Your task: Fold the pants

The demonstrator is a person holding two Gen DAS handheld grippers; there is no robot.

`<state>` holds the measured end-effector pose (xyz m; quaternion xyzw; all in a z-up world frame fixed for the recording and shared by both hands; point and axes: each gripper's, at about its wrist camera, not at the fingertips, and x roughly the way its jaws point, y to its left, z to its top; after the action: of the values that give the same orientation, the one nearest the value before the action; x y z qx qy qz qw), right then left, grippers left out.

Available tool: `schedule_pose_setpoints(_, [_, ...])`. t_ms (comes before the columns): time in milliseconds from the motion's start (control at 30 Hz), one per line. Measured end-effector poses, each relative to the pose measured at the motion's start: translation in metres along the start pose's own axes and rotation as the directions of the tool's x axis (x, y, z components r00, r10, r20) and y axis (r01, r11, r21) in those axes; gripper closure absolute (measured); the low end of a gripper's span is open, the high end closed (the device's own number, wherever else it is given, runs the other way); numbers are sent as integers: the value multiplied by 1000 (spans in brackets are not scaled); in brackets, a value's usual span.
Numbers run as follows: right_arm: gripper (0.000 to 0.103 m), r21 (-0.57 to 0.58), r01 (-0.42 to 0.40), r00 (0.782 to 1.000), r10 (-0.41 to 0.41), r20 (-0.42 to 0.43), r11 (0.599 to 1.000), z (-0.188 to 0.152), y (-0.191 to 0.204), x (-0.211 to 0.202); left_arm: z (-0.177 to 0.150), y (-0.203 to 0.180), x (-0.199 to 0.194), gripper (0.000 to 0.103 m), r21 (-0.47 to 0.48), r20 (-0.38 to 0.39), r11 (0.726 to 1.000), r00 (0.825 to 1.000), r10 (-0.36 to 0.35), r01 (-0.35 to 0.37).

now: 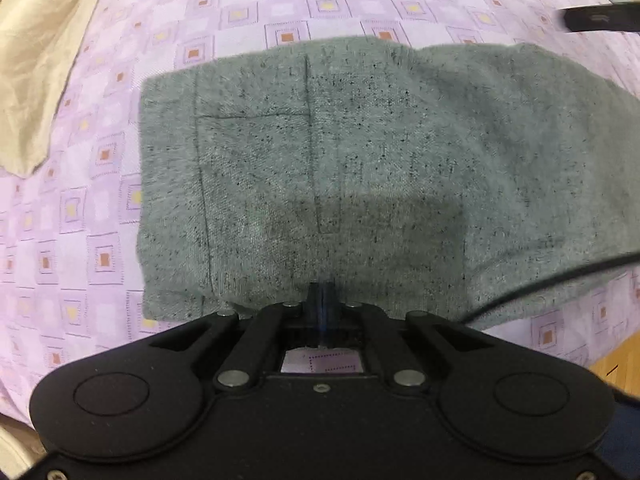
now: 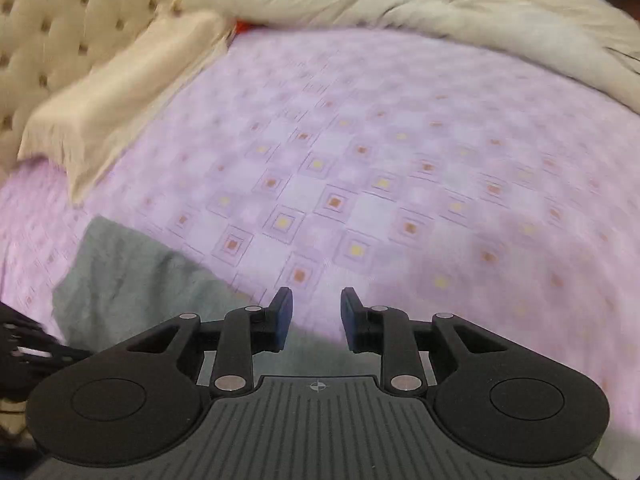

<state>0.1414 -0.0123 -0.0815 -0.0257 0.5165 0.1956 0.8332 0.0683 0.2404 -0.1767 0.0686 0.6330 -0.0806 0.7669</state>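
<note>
Grey pants folded into a compact block, lying flat on the lilac checked bedspread, filling the middle of the left wrist view. Left tongs at 6 o'clock, closed tight on the near hem of the pants. In the right wrist view, right tongs parted with a clear gap, gripping nothing, poised over the bedspread with the pants at 8 o'clock. Beige pillow at 10 o'clock, rumpled cream duvet at 1 o'clock.
</note>
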Motion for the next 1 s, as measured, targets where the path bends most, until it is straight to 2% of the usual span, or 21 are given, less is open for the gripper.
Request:
schedule_pose_setpoints(67, [77,-69,-31,998,27,-61,997,6,4,21,4,-2,-16,100,-13,34,1000,999,22,-22])
schedule_pose_setpoints(167, [77,-180,-115,984,87,-156,977,-8,29,32,14,1,-46,100,-45,118,998,991,59,-54])
schedule_pose_setpoints(267, [77,-276,-176,972,122,-202,945,-37,54,25,37,1,-70,100,-90,201,994,977,73,-56])
schedule_pose_setpoints(333, [77,-316,-178,972,116,-205,932,-54,67,19,58,-6,-74,100,-93,242,995,968,62,-40])
schedule_pose_setpoints(500, [77,-308,-155,973,92,-210,939,-74,70,18,106,-47,-59,98,5,271,1000,963,-13,12])
schedule_pose_setpoints(600, [77,-236,-150,975,104,-198,960,-73,64,19,119,-78,-40,98,76,223,996,972,-69,53])
schedule_pose_setpoints(700, [77,-191,-153,976,118,-185,970,-73,59,17,109,-94,-16,98,116,139,990,985,-98,82])
schedule_pose_setpoints(767, [77,-174,-155,976,124,-181,972,-72,54,15,86,-99,-4,98,133,85,987,991,-102,90])
schedule_pose_setpoints(900, [77,-163,-170,973,139,-186,972,-74,43,1,51,-99,0,98,169,93,984,993,-77,61])
schedule_pose_setpoints(1000, [77,-70,-161,977,149,-151,984,-72,25,-14,34,-103,1,99,155,88,986,993,-83,68])
